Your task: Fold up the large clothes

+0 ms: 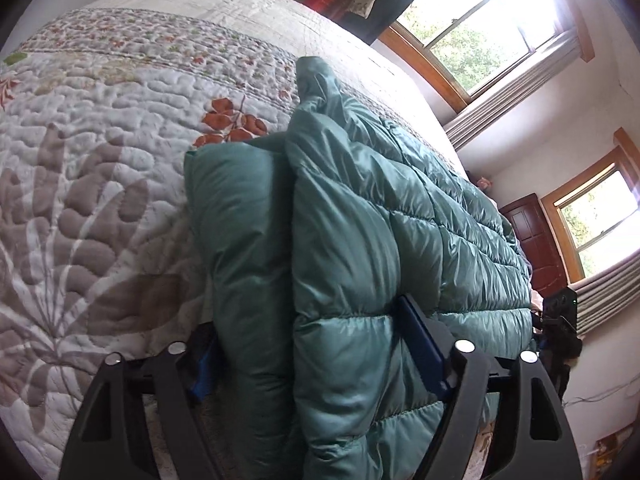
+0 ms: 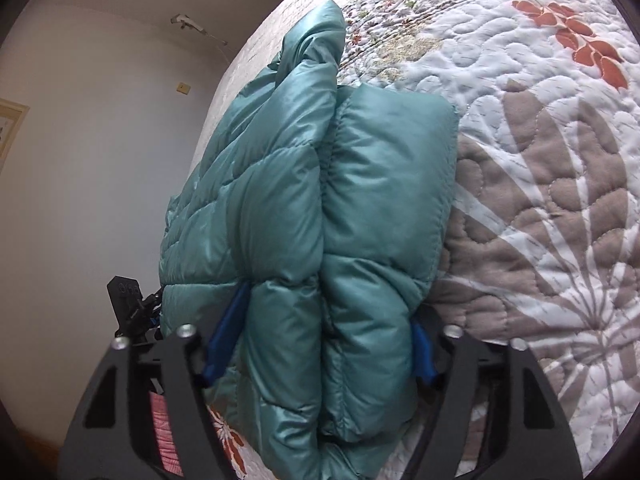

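Left wrist view, claw: the left claw (image 1: 316,356) is clenched on a thick double layer of the teal puffer jacket (image 1: 360,220), one blue finger pad (image 1: 424,344) pressed into the quilted side, the other mostly hidden behind the fold.
Left wrist view, jacket: it lies folded on the bed quilt (image 1: 100,168), near the bed's window-side edge, a rolled sleeve or collar end sticking out at the far end.
Right wrist view, claw: the right claw (image 2: 320,344) is likewise gripping two puffy layers of the jacket (image 2: 320,184), a blue pad (image 2: 226,332) on each flank.
Right wrist view, jacket: same bundle, bulging between the fingers, resting on the quilt (image 2: 540,200) close to the bed's edge.
Handling: likely light, soft and springy; the glossy shell looks slippery, so layers may slide or puff open.
Where to hold: deep across both layers near a stitched seam, not on a single loose edge.
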Demonstrator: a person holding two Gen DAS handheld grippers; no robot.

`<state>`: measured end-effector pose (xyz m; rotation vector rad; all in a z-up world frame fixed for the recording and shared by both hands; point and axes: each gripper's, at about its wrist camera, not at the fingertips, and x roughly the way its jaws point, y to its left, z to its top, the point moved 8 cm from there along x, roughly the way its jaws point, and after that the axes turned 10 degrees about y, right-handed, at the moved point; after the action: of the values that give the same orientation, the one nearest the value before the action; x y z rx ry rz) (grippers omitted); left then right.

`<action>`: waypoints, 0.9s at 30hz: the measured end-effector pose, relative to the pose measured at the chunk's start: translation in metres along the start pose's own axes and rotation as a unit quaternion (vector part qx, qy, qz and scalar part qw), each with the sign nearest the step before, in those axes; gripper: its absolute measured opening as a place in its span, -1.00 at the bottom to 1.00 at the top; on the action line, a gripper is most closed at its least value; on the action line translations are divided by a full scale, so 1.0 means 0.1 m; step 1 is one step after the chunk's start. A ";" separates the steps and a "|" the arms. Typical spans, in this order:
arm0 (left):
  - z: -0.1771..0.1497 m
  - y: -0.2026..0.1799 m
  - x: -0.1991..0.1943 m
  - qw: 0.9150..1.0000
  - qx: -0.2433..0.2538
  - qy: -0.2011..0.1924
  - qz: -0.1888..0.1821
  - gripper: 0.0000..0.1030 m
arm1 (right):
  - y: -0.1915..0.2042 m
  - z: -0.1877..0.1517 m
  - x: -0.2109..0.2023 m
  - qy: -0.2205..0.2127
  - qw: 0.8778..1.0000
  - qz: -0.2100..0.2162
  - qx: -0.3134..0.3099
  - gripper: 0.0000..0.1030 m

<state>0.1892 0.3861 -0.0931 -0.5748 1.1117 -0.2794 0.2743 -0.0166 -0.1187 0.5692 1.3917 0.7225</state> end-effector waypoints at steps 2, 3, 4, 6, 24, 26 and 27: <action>-0.01 -0.05 -0.03 1.000 -0.005 -0.007 -0.008 -0.19 | 0.05 -0.03 -0.02 -0.004 1.000 0.002 -0.009 -0.14; -0.03 -0.08 -0.06 1.000 -0.005 -0.012 -0.007 -0.34 | 0.07 -0.06 -0.04 -0.008 1.000 0.003 -0.012 -0.28; -0.03 -0.10 -0.08 1.000 -0.006 -0.016 -0.006 -0.40 | 0.12 -0.07 -0.07 -0.012 1.000 0.005 -0.016 -0.34; -0.05 -0.15 -0.16 1.000 -0.009 -0.024 -0.002 -0.55 | 0.24 -0.10 -0.14 -0.020 0.999 0.007 -0.029 -0.49; -1.44 -0.83 -0.81 0.997 0.068 0.001 -0.029 -0.56 | 0.33 -1.57 -1.02 -0.023 0.998 0.005 -0.064 -0.53; -1.61 -0.83 -0.84 0.997 0.073 0.003 -0.026 -0.54 | 0.28 -1.80 -1.03 -0.020 0.998 0.000 -0.061 -0.52; -1.68 -0.82 -0.84 0.997 0.073 0.004 -0.026 -0.53 | 0.27 -1.87 -1.03 -0.020 0.998 -0.001 -0.061 -0.51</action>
<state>0.0075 0.3106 -0.0364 -0.4735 1.0757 -0.4052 0.0819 -0.0857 -0.0499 0.4837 1.3017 0.7855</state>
